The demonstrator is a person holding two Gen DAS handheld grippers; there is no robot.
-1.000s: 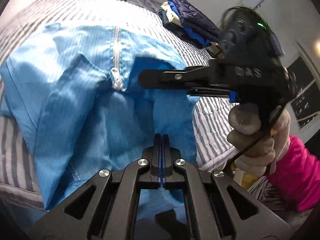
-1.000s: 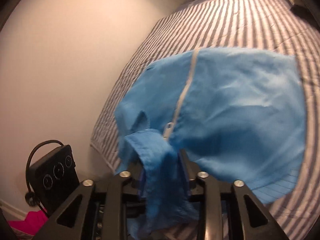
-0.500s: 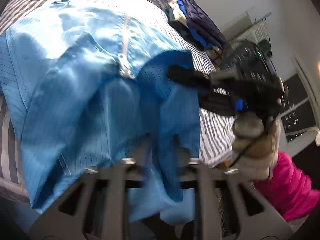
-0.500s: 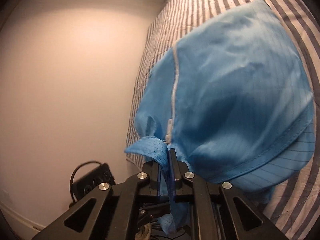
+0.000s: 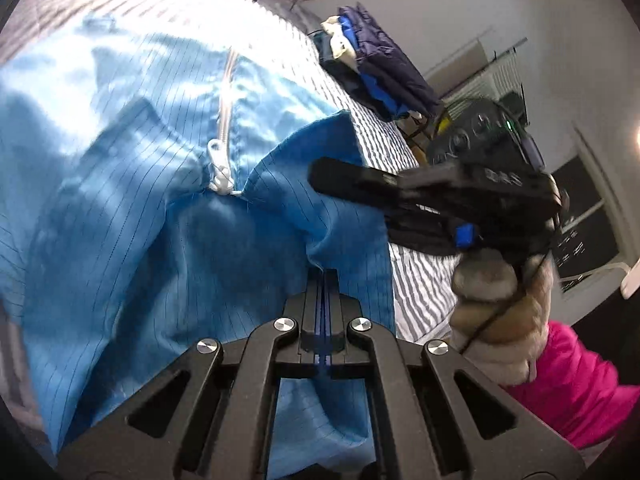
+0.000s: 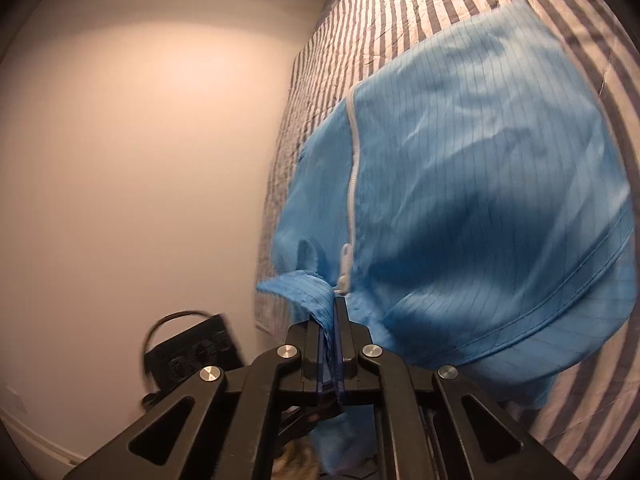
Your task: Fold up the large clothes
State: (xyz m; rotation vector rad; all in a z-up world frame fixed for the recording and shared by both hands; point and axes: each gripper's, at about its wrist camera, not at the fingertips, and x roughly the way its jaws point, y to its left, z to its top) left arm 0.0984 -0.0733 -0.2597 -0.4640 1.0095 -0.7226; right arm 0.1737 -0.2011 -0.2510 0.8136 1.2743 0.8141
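Grey-and-white striped bedding covers the bed, beside a plain pale wall. On it lies a light blue pinstriped garment with a white zipper, its near edge lifted off the bed. The left gripper has its jaws clenched on a fold of that fabric, and the right gripper pinches the collar edge just below the zipper pull. A pile of dark blue clothes sits further along the bed.
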